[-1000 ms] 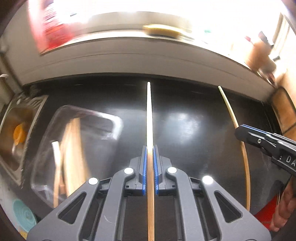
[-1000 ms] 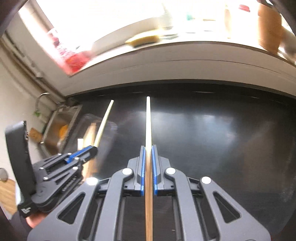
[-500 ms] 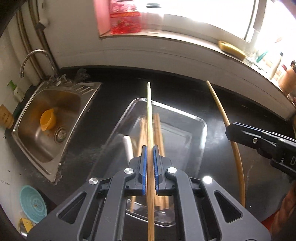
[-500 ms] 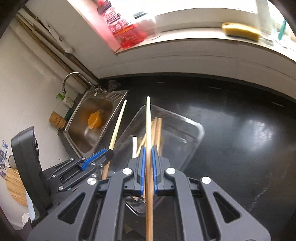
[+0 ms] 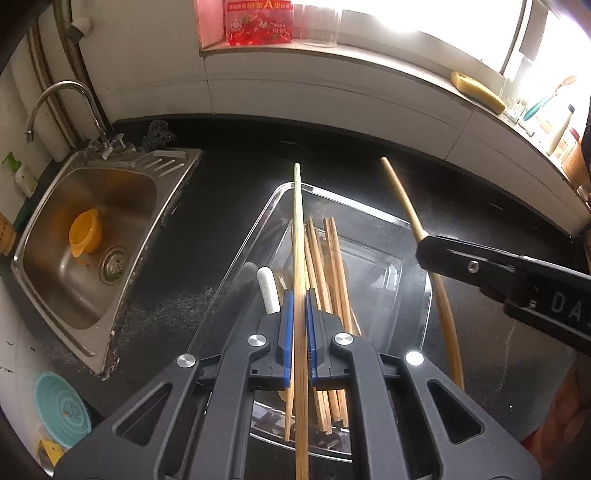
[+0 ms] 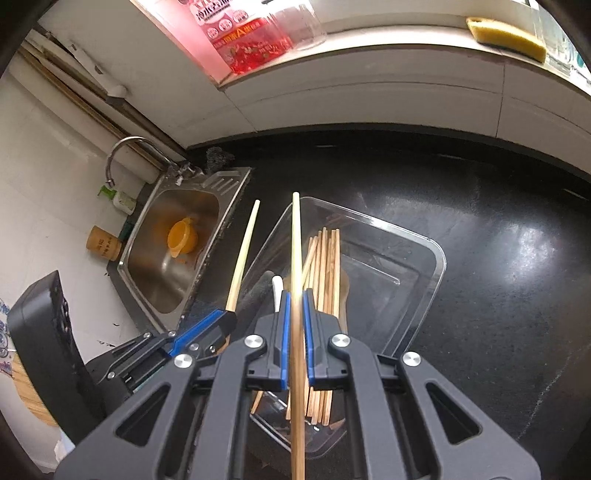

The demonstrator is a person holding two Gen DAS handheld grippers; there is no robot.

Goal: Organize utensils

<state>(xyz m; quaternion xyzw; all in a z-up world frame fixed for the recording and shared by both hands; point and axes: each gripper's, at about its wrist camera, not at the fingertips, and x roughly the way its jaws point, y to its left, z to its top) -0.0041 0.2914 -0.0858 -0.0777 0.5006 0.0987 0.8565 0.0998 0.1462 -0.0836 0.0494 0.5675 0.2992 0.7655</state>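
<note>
Tongs dominate the foreground of both wrist views. The left tongs [image 5: 299,332] are closed tight on a single bamboo chopstick [image 5: 298,229], which runs lengthwise between the blue pads and juts far forward over the clear tray [image 5: 424,295]. The right tongs [image 6: 294,332] pinch a second chopstick [image 6: 295,240] the same way. Both sticks are gripped near mid-length and aimed along the tray's long axis, which I judge is so each can be dropped parallel to the bundle of chopsticks [image 6: 325,258] already lying in the tray.

Inside the tray, beside that bundle on the sink side, lie a white handle [image 5: 269,291] and a dark handle [image 5: 240,284]. Their far ends are hidden by the tongs, so what utensils they belong to I cannot tell. They narrow the free lane on that side, so a stick released there could land across them rather than flat.

The tray sits on the black counter [image 6: 498,258], which is bare on the side away from the sink. Just beyond the tray's other long side is the steel sink [image 5: 92,258], holding an orange cup [image 5: 85,232]. Farther off, behind the tray, a red package [image 5: 258,22] and a yellow sponge [image 5: 476,92] rest on the window ledge, well clear of the work.
</note>
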